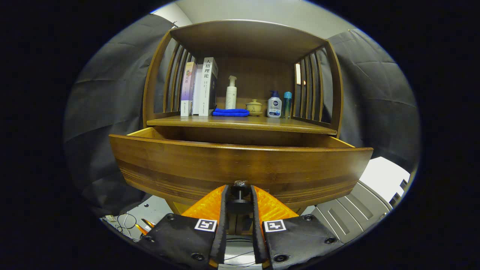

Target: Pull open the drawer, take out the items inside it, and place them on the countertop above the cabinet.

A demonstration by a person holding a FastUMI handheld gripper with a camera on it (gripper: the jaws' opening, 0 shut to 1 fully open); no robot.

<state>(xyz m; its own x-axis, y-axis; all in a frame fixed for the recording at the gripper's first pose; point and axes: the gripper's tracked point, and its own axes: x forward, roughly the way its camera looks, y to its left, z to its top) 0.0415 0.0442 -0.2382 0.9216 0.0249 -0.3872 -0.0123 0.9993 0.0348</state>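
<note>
Wooden drawer (240, 165) open, contents hidden, gripper (240, 195) clamping knob (240, 198)

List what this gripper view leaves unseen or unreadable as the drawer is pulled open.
- Drawer contents: hidden behind the tall drawer front.
- Drawer knob: mostly covered by the gripper fingers closed on it.
- Teapot: too small for detail, base hidden by the blue cloth.

Low, close, facing drawer (240, 165) front.
</note>
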